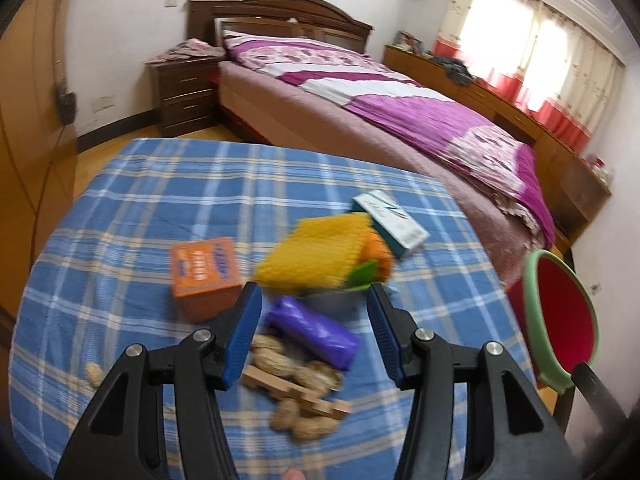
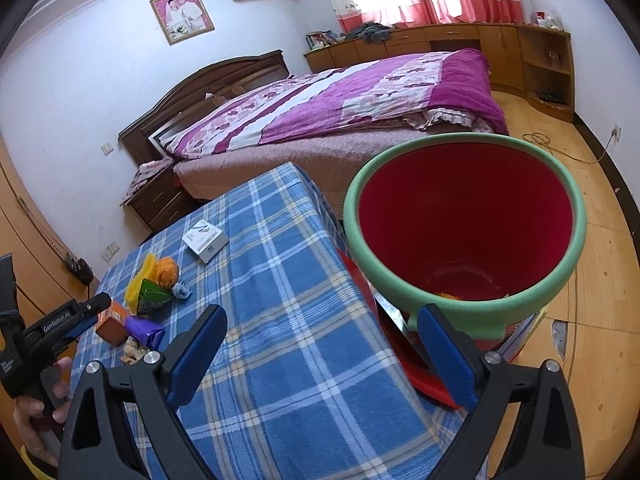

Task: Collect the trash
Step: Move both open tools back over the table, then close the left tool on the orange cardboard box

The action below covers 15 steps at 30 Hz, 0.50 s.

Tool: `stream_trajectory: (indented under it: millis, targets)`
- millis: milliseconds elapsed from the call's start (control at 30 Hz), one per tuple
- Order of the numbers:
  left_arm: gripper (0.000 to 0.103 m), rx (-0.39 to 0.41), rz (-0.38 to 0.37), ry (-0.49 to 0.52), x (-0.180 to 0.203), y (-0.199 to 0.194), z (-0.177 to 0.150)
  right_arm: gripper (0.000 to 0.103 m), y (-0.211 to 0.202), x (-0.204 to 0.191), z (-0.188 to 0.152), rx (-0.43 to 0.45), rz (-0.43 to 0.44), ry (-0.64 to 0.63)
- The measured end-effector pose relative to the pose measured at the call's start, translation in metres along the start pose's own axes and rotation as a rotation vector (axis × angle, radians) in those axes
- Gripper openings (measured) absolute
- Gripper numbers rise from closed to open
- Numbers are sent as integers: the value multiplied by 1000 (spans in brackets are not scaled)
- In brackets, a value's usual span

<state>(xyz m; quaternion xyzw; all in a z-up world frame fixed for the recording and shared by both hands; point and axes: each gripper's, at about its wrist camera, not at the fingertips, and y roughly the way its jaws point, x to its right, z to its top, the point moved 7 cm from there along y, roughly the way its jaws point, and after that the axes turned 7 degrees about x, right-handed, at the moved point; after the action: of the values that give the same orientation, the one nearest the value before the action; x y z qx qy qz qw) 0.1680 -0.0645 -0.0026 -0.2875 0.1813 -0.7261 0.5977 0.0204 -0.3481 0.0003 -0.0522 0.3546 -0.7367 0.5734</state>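
Observation:
Trash lies on a table under a blue plaid cloth [image 1: 160, 200]: an orange box [image 1: 204, 272], yellow netting [image 1: 316, 256], a white-and-green carton [image 1: 390, 220], a purple wrapper [image 1: 316, 330], peanuts [image 1: 288, 368] and a wooden piece [image 1: 296, 392]. My left gripper [image 1: 314, 292] hovers open over the purple wrapper and peanuts, its pads clear of them. A red bucket with a green rim [image 2: 464, 216] stands beside the table's right edge. My right gripper [image 2: 322, 312] is open and holds nothing, over the cloth's edge [image 2: 280, 280] just in front of the bucket. The right wrist view shows the left gripper [image 2: 96, 312] in a hand.
A single peanut [image 1: 94, 372] lies apart at the cloth's left. The bucket rests on something red [image 2: 420, 376] below the tabletop. A bed with a purple quilt [image 1: 400, 100] and a dark nightstand [image 1: 186, 88] stand behind the table; wooden floor [image 2: 600, 240] lies to the right.

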Motion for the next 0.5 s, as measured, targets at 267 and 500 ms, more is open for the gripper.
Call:
stream_trajectory:
  millis: [267, 500]
  targets:
    - [55, 28, 101, -13, -32, 14, 6, 98, 17, -17, -13, -50, 0, -22]
    - [60, 31, 173, 2, -54, 32, 8, 98, 25, -35, -22, -80, 3, -68]
